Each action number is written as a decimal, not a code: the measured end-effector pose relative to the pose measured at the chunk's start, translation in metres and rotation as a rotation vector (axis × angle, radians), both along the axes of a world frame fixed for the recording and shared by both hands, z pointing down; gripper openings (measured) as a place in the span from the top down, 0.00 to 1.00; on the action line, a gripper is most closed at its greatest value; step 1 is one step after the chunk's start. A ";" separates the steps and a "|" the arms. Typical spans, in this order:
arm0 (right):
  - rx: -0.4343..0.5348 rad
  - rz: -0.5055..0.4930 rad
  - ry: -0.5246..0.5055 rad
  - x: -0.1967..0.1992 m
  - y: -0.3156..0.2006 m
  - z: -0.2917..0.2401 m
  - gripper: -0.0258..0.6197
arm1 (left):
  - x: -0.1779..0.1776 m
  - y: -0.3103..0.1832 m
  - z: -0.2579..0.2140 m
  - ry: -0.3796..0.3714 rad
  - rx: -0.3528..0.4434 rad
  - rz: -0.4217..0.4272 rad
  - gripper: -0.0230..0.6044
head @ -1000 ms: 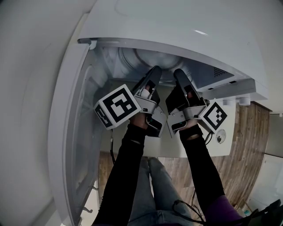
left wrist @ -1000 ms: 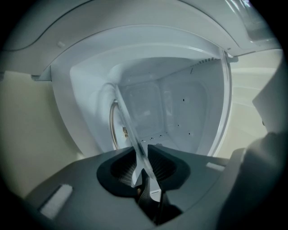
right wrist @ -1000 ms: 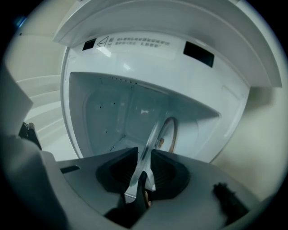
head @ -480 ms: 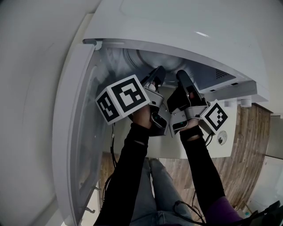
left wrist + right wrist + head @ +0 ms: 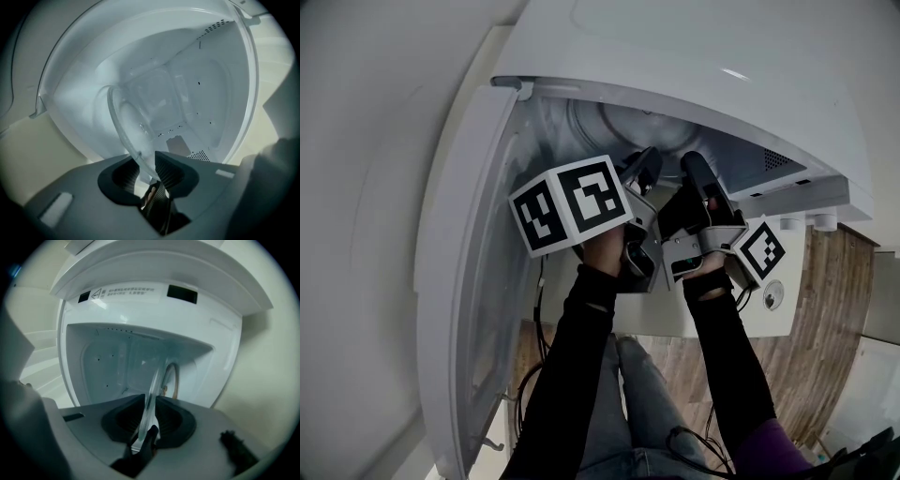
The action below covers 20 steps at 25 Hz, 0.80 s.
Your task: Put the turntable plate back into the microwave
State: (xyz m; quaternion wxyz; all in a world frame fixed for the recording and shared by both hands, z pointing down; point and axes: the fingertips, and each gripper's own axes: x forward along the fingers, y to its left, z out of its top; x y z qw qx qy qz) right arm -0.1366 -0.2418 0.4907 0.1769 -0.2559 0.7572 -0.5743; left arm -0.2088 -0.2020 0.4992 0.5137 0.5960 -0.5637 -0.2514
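Observation:
The clear glass turntable plate [image 5: 140, 117] stands tilted inside the white microwave cavity [image 5: 201, 84]. Its near rim runs down between the pads of my left gripper [image 5: 146, 165], whose jaws are opening. In the right gripper view the plate [image 5: 151, 392] shows edge-on, and my right gripper [image 5: 150, 406] is closing on that thin rim. In the head view the left gripper [image 5: 645, 167] and right gripper [image 5: 692, 169] reach side by side into the cavity mouth. The plate itself is hard to make out there.
The microwave door [image 5: 469, 281] hangs open at the left, close beside my left arm. The top panel [image 5: 703, 56] overhangs both grippers. A brownish curved part [image 5: 171, 376] sits low in the cavity behind the plate. Wooden floor [image 5: 834, 319] lies at the right.
My left gripper has rolled, so its marker cube now shows two faces and sits higher. The right gripper has barely shifted.

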 end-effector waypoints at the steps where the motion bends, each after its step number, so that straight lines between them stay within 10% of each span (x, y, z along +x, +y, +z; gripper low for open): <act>1: -0.004 0.001 -0.009 0.000 0.000 0.000 0.84 | 0.001 0.001 0.000 -0.002 0.002 0.005 0.79; 20: -0.077 0.067 -0.084 0.004 -0.006 -0.004 0.86 | 0.006 -0.002 -0.003 -0.037 0.020 0.083 0.73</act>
